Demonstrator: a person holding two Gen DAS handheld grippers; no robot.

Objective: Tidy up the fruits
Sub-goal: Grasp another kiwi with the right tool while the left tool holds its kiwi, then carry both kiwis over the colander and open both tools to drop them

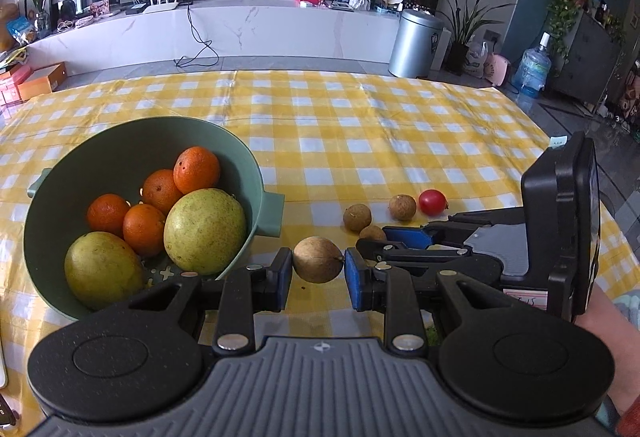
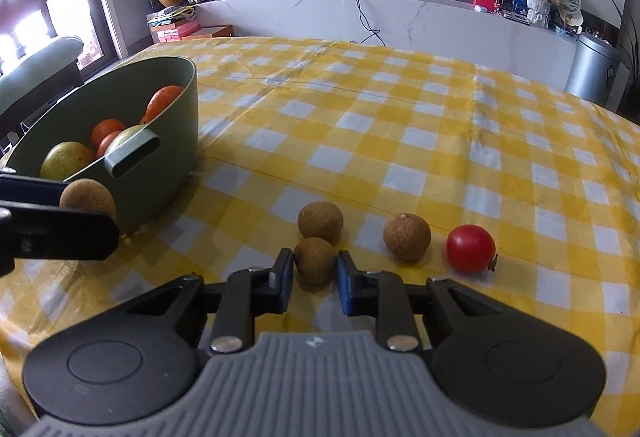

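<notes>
While the left gripper (image 1: pixel 318 269) is clamping a round brown longan (image 1: pixel 318 259) between its blue pads, lifted just beside the green bowl (image 1: pixel 120 141), the left wrist view is showing a wide stretch of bare yellow-and-white checked tablecloth (image 1: pixel 360 125) running to the far table edge, with grey floor beyond. The bowl, a smooth matte piece with slotted handles, is holding four oranges (image 1: pixel 197 170) and two speckled yellow-green pears (image 1: pixel 205 231). To the right, two more longans (image 1: pixel 357 217) and a glossy red cherry tomato (image 1: pixel 432 202) are lying on the cloth, and the right gripper (image 1: pixel 380 240) is reaching in among them. A white label with red handwriting is sitting on that gripper's body, too small to read.

In the right wrist view, the right gripper (image 2: pixel 314 269) is closing its pads onto a rough-skinned longan (image 2: pixel 315 259) resting on the cloth, touching another longan (image 2: pixel 320 223) just behind it. No gap is showing between pads and fruit. A third longan (image 2: pixel 407 236) and the tomato (image 2: pixel 471 248) are lying to the right, apart from each other, with open cloth beyond them. At left, the bowl (image 2: pixel 168 141) is standing near the table's left edge, and the left gripper's (image 2: pixel 80 221) black finger is holding its longan (image 2: pixel 87 197) beside the bowl's handle.
</notes>
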